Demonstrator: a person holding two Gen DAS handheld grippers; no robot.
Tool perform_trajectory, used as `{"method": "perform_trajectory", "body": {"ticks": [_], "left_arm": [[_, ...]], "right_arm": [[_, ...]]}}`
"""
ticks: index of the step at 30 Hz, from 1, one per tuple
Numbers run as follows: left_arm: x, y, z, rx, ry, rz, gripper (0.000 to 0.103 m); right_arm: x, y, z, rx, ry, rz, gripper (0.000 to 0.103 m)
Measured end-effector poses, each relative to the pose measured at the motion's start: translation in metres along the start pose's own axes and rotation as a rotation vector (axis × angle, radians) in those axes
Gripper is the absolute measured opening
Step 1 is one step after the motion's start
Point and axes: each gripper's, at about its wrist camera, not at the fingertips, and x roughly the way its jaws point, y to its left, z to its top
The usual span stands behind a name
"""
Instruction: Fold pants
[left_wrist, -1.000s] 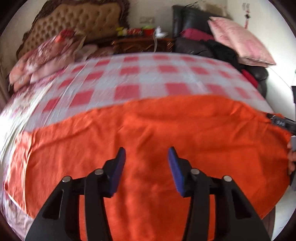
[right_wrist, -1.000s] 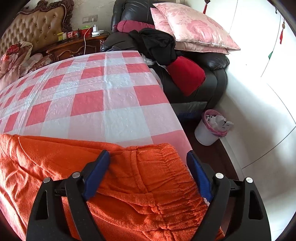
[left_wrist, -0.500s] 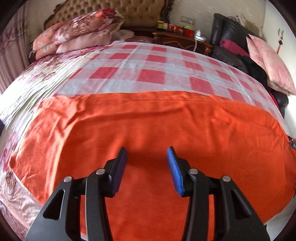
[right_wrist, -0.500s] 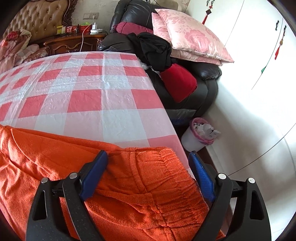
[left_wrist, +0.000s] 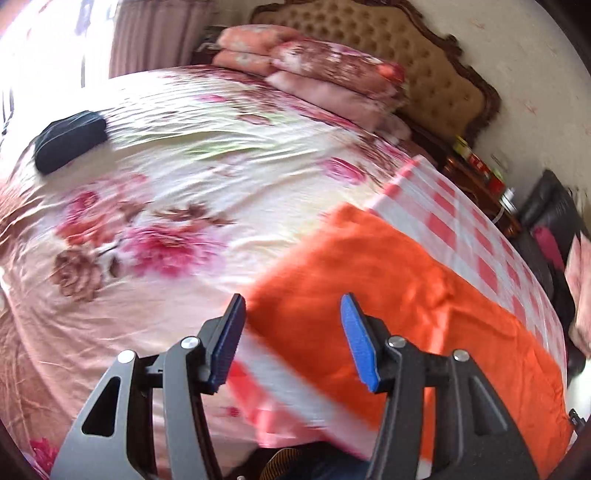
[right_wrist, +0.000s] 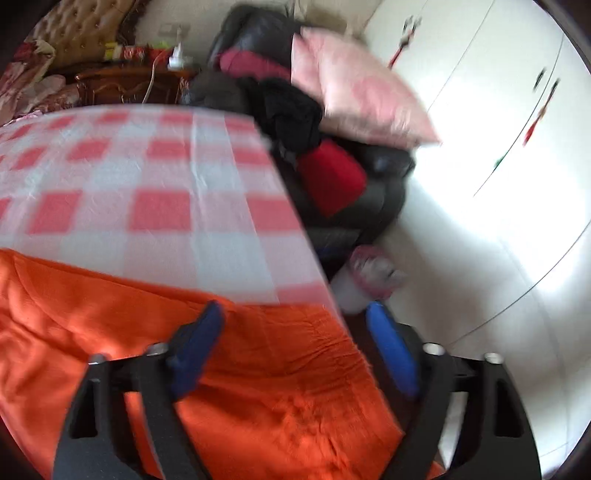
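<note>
Jaws: left gripper (left_wrist: 291, 332) opening, right gripper (right_wrist: 295, 343) closing, both empty over orange terry-cloth pants (right_wrist: 258, 387); pinch hem and waistband squarely.

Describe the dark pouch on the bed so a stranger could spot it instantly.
Start at the bed's tufted headboard, then cross the floral bedspread toward the bright window side. There lies a dark pouch, the only dark, unpatterned thing on that pink-flowered cloth.

A home bedroom is showing here: a bed (left_wrist: 184, 177) with a floral sheet is filling the left view, a tufted headboard (left_wrist: 424, 70) is standing behind stacked folded quilts (left_wrist: 317, 74), a carved wooden nightstand (right_wrist: 129, 85) is sitting beside it, and a dark sofa (right_wrist: 369, 184) is carrying a pink pillow (right_wrist: 362, 99) and clothes near white wardrobe doors (right_wrist: 498, 147).
</note>
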Motion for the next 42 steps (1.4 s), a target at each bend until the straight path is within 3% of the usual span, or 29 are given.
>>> {"method": "perform_trajectory", "body": {"ticks": [3, 5, 7, 10, 13, 15, 19, 21, 23, 24, 26, 34, 36, 37, 38, 40, 42], "left_arm": [[-0.001, 0.045, 0.001, -0.099, 0.038, -0.066, 0.059], [0.005, 0.064, -0.001, -0.168, 0.075, -0.141, 0.060], [0.010, 0.082, -0.006, -0.262, 0.111, -0.248, 0.060], [0.017, 0.097, -0.010, -0.361, 0.139, -0.382, 0.060], [0.029, 0.108, -0.008, -0.434, 0.168, -0.532, 0.060], [0.037, 0.111, -0.005, -0.437, 0.186, -0.585, 0.059], [0.056, 0.102, 0.005, -0.356, 0.234, -0.622, 0.058], [0.060, 0.091, 0.010, -0.285, 0.251, -0.638, 0.045], [0.061, 0.081, 0.015, -0.183, 0.254, -0.590, 0.021], [0.060, 0.079, 0.017, -0.147, 0.240, -0.578, 0.019], [0.059, 0.081, 0.019, -0.145, 0.229, -0.588, 0.013], [0.068, 0.097, 0.030, -0.219, 0.202, -0.576, 0.011], [0.072, 0.103, 0.028, -0.277, 0.208, -0.599, 0.014], [0.074, 0.109, 0.026, -0.326, 0.213, -0.610, 0.028], [0.078, 0.116, 0.022, -0.382, 0.221, -0.635, 0.058], [0.087, 0.130, 0.009, -0.507, 0.240, -0.741, 0.063], [0.096, 0.137, -0.002, -0.562, 0.260, -0.776, 0.063]], "right_arm": [[-0.072, 0.041, 0.014, -0.087, -0.140, 0.145, 0.075], [-0.120, 0.085, 0.018, -0.175, -0.182, 0.329, 0.075], [-0.156, 0.131, 0.017, -0.266, -0.170, 0.502, 0.075], [-0.188, 0.185, 0.010, -0.347, -0.116, 0.694, 0.075], [-0.200, 0.226, -0.003, -0.403, -0.053, 0.778, 0.075], [-0.200, 0.247, -0.011, -0.441, -0.040, 0.756, 0.075], [-0.188, 0.263, -0.017, -0.458, -0.012, 0.696, 0.075], [-0.182, 0.265, -0.017, -0.458, -0.006, 0.671, 0.075], [-0.174, 0.267, -0.017, -0.450, 0.006, 0.649, 0.075], [-0.170, 0.266, -0.017, -0.445, 0.017, 0.645, 0.076], [-0.162, 0.265, -0.015, -0.418, 0.030, 0.663, 0.077], [-0.160, 0.288, -0.001, -0.407, 0.025, 0.722, 0.077], [-0.160, 0.294, 0.003, -0.413, 0.031, 0.722, 0.078], [-0.161, 0.295, 0.004, -0.418, 0.038, 0.715, 0.078], [-0.163, 0.297, 0.006, -0.425, 0.049, 0.703, 0.077], [-0.173, 0.297, 0.013, -0.412, 0.033, 0.730, 0.077], [-0.186, 0.302, 0.017, -0.416, 0.016, 0.779, 0.077]]}}
